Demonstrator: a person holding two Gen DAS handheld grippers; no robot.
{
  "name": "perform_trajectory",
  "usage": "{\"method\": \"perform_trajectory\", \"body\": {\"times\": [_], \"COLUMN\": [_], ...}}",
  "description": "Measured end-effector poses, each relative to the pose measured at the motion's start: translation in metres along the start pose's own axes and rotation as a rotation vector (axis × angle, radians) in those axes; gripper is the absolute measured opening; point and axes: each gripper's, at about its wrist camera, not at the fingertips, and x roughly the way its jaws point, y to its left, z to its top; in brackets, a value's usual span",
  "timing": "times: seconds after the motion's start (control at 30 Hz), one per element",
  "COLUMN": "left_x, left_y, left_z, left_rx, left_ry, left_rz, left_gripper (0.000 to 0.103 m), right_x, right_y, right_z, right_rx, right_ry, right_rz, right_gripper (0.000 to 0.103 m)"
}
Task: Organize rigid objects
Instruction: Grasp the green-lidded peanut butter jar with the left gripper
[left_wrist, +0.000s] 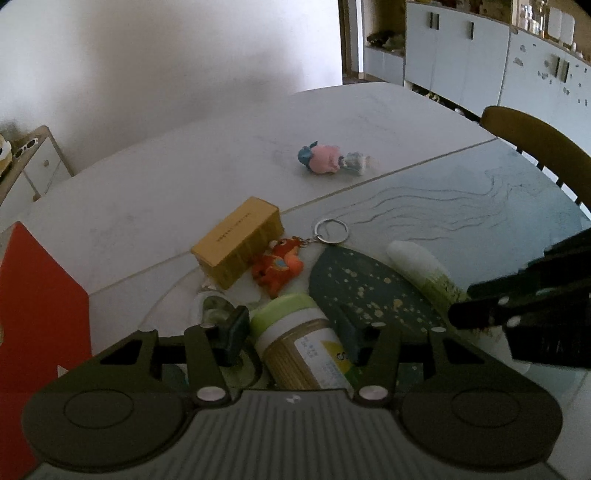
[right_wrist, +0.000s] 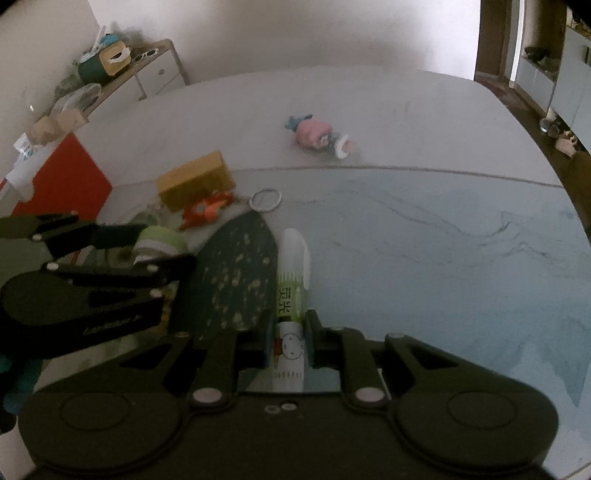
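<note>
a: what had the right tongs (right_wrist: 287, 341) got?
b: they were clenched on a white glue stick (right_wrist: 290, 302) beside the dark speckled plate (right_wrist: 236, 273).
a: and the left tongs (left_wrist: 291, 334)?
b: spread wide around a green-capped toothpick jar (left_wrist: 295, 339) on the desk (left_wrist: 147, 192).

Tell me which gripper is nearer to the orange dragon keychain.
Left. The left gripper, around a green-capped jar, sits just short of the orange dragon keychain. The right gripper, shut on a white tube, is farther, across the dark leaf-shaped dish.
</note>
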Motion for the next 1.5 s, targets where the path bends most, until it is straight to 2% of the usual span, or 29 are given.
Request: {"method": "perform_trajectory", "body": {"times": [0.2, 0.43, 0.57, 0.67, 0.9, 1.03, 1.17, 1.2, 1.23, 1.3, 1.37, 1.5], "left_x": [-0.01, -0.033, -0.045, -0.046, -0.046, -0.046, -0.049, -0.05, -0.05, -0.053, -0.058, -0.053], "left_y": [-0.012, -0.006, 0.004, 0.011, 0.01, 0.008, 0.008, 0.009, 0.009, 0.01, 0.008, -0.003], "left_z": [-0.008, -0.018, -0.026, -0.035, -0.052, -0.051, -0.05, -0.051, -0.051, -0.052, -0.055, -0.064], "left_rx": [0.024, -0.06, -0.12, -0.171, -0.162, -0.15, -0.17, -0.178, -0.186, -0.2, -0.206, -0.187], "left_ry": [-0.032, -0.061, -0.047, -0.002, 0.032, 0.033, 0.036, 0.04, 0.047, 0.053, 0.058, 0.1], "left_rz": [0.018, -0.021, -0.056, -0.097, -0.105, -0.095, -0.096, -0.102, -0.106, -0.111, -0.123, -0.105], "left_gripper": [0.047, 0.047, 0.047, 0.047, 0.047, 0.048, 0.048, 0.051, 0.061, 0.069, 0.07, 0.07], "right_x": [-0.008, -0.033, -0.045, -0.047, -0.038, -0.038, -0.035, -0.035, -0.034, -0.034, -0.033, -0.03], "right_y": [0.006, 0.014, 0.018, 0.021, 0.026, 0.033, 0.04, 0.042, 0.043, 0.043, 0.045, 0.042], "right_z": [-0.014, -0.022, -0.029, -0.039, -0.067, -0.07, -0.072, -0.072, -0.072, -0.071, -0.07, -0.069], "right_rx": [-0.007, -0.005, -0.01, -0.012, -0.056, -0.102, -0.152, -0.164, -0.169, -0.166, -0.17, -0.172], "right_ry": [-0.003, -0.035, -0.036, -0.01, 0.066, 0.052, 0.065, 0.064, 0.064, 0.065, 0.065, 0.057], "right_rz": [0.005, 0.041, 0.061, 0.07, 0.055, 0.038, 0.015, 0.012, 0.01, 0.011, 0.009, -0.006], "right_gripper": [0.016, 0.016, 0.016, 0.016, 0.016, 0.016, 0.022, 0.023, 0.024, 0.028, 0.04, 0.04]}}
